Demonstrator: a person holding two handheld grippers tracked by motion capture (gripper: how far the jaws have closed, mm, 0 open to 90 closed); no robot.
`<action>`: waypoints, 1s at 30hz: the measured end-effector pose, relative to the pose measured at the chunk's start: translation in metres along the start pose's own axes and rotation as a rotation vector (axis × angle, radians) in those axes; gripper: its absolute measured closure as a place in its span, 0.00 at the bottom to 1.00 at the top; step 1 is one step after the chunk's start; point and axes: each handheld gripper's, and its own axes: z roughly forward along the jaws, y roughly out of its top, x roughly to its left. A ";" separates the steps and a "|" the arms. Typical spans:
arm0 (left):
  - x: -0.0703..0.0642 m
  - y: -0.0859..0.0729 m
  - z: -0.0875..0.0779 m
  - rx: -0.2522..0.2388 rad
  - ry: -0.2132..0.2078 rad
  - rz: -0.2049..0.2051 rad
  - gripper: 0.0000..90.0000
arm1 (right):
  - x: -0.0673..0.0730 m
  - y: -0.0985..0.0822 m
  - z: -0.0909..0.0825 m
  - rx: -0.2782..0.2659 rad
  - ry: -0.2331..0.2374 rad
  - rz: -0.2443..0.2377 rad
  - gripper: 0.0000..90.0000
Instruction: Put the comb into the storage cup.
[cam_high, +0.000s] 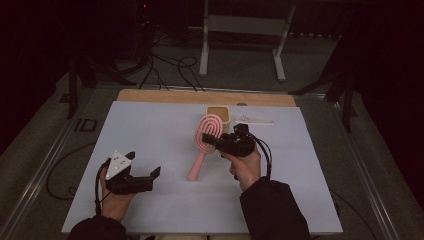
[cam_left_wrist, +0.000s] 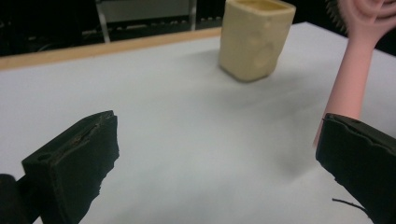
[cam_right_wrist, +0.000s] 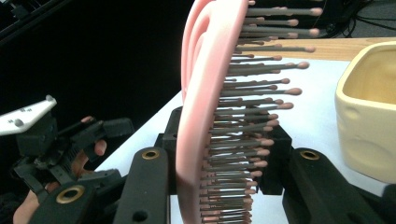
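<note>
White table (cam_high: 150, 130) under dim light; right gripper (cam_high: 212, 141) pinches the pink hairbrush (cam_high: 204, 142) by its head, beside a cream cup (cam_high: 218, 113). Left gripper (cam_high: 145, 167) has its jaws spread wide, nothing between them

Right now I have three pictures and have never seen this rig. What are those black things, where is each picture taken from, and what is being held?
A person holds a hand-held two-jaw gripper in each hand; there is no robot arm. The high view looks down on the white table. The other two cameras ride on the grippers and look along their black jaws. The right gripper is shut on the head of a pink hairbrush, bristles beside its jaws. The left gripper is open and holds nothing. A cream cup stands behind the brush, with a small white item to its right.
</note>
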 end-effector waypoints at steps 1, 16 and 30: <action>0.001 -0.005 -0.002 -0.002 0.002 -0.001 0.00 | 0.000 0.000 0.000 0.000 0.000 0.000 0.71; 0.009 -0.033 -0.012 0.002 0.022 0.032 0.00 | -0.003 0.009 -0.006 -0.013 -0.013 0.007 0.71; 0.018 -0.041 -0.015 -0.016 0.077 -0.008 0.00 | -0.014 0.021 -0.015 -0.045 -0.008 0.049 0.71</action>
